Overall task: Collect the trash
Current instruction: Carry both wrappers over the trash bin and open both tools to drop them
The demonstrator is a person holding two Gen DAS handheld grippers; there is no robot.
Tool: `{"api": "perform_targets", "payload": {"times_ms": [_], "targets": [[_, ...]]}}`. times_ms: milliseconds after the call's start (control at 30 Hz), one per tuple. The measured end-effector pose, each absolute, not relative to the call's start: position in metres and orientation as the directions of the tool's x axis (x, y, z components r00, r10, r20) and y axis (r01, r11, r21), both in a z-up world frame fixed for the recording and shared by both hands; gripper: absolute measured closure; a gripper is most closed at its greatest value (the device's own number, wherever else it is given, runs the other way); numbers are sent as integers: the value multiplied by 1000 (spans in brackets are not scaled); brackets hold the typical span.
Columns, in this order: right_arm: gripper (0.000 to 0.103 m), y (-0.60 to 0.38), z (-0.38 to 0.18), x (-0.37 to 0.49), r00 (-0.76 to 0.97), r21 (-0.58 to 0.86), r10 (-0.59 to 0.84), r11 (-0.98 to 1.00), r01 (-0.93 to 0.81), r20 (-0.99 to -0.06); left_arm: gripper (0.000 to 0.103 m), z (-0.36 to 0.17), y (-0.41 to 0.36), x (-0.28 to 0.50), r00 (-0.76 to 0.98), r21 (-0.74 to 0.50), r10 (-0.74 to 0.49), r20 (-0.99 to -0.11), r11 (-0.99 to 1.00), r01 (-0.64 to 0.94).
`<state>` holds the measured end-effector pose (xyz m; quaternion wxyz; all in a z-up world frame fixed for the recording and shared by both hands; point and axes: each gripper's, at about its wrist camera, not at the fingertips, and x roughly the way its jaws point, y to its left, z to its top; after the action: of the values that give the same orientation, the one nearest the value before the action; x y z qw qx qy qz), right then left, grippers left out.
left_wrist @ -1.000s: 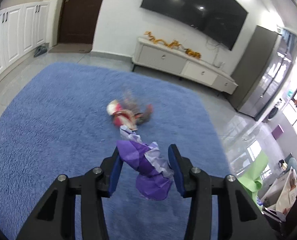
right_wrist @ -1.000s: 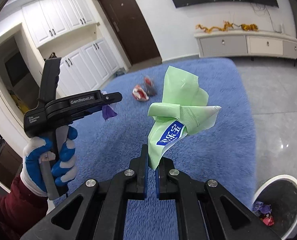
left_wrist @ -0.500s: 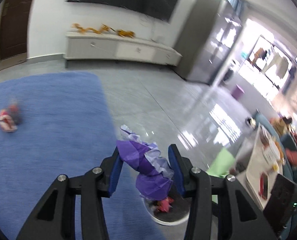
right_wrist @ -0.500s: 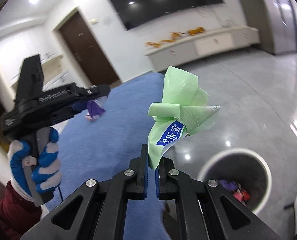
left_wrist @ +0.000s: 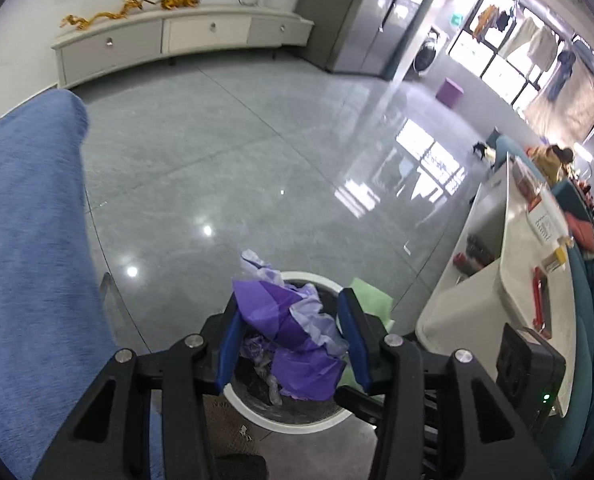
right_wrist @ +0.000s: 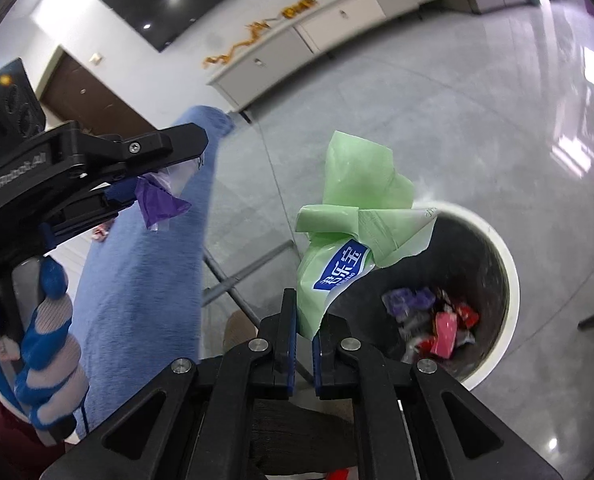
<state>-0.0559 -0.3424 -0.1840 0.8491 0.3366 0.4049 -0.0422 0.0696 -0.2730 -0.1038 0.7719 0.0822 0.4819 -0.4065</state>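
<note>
My left gripper (left_wrist: pixel 289 300) is shut on a crumpled purple wrapper (left_wrist: pixel 289 320) and hangs right over the round white-rimmed trash bin (left_wrist: pixel 281 420). My right gripper (right_wrist: pixel 305 300) has a green plastic wrapper (right_wrist: pixel 353 220) with a blue label standing between its pads; its jaws are opening slightly, but the wrapper still sits upright in them. The bin (right_wrist: pixel 505 264) lies just right of it, with purple and red trash (right_wrist: pixel 437 320) inside. In the right wrist view, the left gripper (right_wrist: pixel 185 148), held by a gloved hand (right_wrist: pixel 45 340), carries the purple wrapper (right_wrist: pixel 157 204).
A blue rug (left_wrist: pixel 25 240) covers the floor to the left, with a small red scrap (right_wrist: pixel 101 234) on it. A white table (left_wrist: pixel 517 280) with clutter stands close on the right. A metal frame (right_wrist: pixel 237 280) crosses the grey tiles near the bin. A TV cabinet (left_wrist: pixel 169 36) lines the far wall.
Both grippers swung away from the rug and came down toward the bin, each keeping its wrapper. The bin now sits under the left gripper and beside the right one.
</note>
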Motion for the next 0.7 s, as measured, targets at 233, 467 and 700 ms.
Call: {"api": "perform_targets", "payload": {"times_ms": [233, 467, 700], "targets": [[83, -365, -223, -63, 621, 551, 220, 726, 411, -752, 50, -138, -297, 78, 99, -343, -552, -828, 638, 689], [58, -376, -241, -68, 589, 532, 196, 701, 475, -784, 46, -146, -301, 78, 46, -383, -562, -826, 620, 685], [55, -376, -236, -74, 590, 522, 171, 692, 499, -789, 46, -126, -282, 75, 112, -359, -575, -810, 639, 680]]}}
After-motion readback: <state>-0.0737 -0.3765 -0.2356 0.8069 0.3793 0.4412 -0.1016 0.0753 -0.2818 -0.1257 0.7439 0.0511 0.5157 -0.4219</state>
